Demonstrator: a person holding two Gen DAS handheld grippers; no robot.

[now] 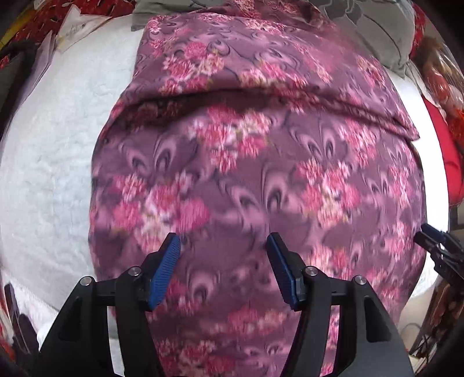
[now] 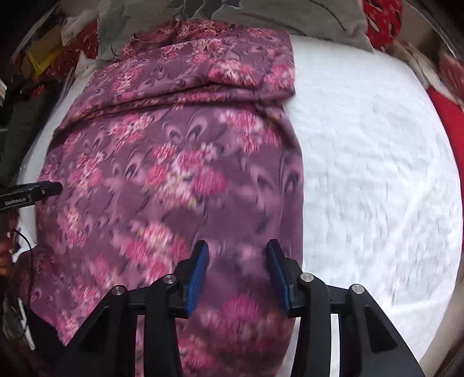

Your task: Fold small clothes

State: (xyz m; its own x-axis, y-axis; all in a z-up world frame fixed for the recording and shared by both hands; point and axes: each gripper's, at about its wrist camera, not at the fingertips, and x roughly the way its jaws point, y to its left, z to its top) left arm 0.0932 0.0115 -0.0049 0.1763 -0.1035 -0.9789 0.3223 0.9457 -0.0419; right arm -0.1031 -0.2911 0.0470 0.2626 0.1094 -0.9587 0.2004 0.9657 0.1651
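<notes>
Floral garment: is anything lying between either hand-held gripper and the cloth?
Nothing visible does. The left hand-held gripper and right hand-held gripper both hang open directly over the floral garment, with only bare fabric between their fingers.

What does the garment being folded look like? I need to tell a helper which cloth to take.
Find the white fluffy cover spread across the surface. On it lies the purple floral garment, one edge folded over. The grey cloth behind it has no pink flower clusters.
</notes>
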